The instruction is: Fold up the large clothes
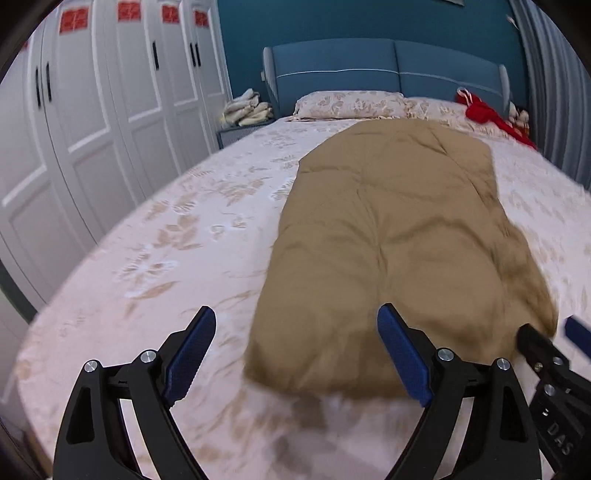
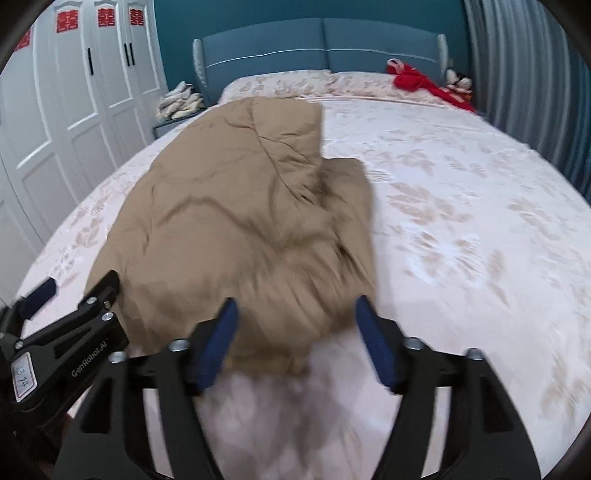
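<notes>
My tan coat (image 1: 391, 236) lies partly folded lengthwise near the bed's (image 1: 155, 258) foot edge, both tools, left (image 1: 295, 354) and right (image 2: 295, 343), apart and empty.

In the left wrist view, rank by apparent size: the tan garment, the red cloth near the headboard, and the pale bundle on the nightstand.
1. tan garment, by far the largest.
2. red cloth.
3. pale bundle.
The last two look close in size and both lie far from the camera, so their order is unsure.

i read "genrobot.ai" on the left gripper (image 2: 75, 295), a handwritten tag beside it, "das" on the right gripper (image 1: 546, 339), red double-happiness signs (image 2: 66, 18) on wardrobe doors (image 2: 85, 92)
</notes>
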The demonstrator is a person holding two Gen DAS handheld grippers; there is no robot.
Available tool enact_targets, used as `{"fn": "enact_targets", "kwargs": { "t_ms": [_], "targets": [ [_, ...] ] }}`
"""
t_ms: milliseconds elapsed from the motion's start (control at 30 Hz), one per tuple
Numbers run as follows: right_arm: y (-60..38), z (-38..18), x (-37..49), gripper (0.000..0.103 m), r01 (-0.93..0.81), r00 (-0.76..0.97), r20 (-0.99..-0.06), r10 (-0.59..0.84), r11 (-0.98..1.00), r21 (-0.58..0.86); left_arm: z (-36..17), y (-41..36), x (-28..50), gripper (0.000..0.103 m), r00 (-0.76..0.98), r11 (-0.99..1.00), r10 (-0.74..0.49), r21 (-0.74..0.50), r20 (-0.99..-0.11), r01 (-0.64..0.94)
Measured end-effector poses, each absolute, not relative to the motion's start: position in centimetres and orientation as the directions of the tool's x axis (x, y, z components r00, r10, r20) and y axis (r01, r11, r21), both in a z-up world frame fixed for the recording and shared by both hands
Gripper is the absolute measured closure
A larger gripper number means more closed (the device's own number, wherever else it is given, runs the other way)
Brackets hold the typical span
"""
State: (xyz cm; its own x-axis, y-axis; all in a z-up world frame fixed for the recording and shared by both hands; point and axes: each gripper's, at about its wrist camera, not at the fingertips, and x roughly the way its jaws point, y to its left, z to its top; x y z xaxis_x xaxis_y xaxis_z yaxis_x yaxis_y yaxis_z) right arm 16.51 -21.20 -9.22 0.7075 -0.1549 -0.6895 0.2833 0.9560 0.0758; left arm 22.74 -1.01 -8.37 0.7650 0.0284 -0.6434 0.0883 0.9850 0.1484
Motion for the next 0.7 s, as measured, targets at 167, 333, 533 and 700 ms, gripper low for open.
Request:
{"fn": "enact_targets", "kwargs": {
  "t_ms": [167, 333, 533, 700],
  "targets": [
    [-21.2, -9.2, 11.9, 0.036, 0.341, 0.668, -0.730, -0.145, 0.932, 0.127, -8.1, 0.1, 18.7, 0.015, 0.747, 0.986, 0.030, 0.144, -0.664, 0.088],
    [-20.6, -8.7, 8.4, 0.032, 0.355, 0.659, -0.734, -0.164, 0.928, 0.111, -7.7, 1.0, 15.1, 0.015, 0.722, 0.986, 0.022, 0.136, -0.692, 0.100],
    [-18.2, -8.5, 5.1, 0.028, 0.305, 0.665, -0.723, -0.187, 0.952, 0.035, -8.1, 1.9, 12.1, 0.015, 0.707, 0.987, 0.031, 0.134, -0.706, 0.090],
    [-17.0, -8.8, 3.7, 0.027, 0.287, 0.659, -0.729, -0.187, 0.958, 0.013, -8.1, 2.5, 10.5, 0.015, 0.702, 0.989, 0.025, 0.122, -0.711, 0.088]
  ]
}}
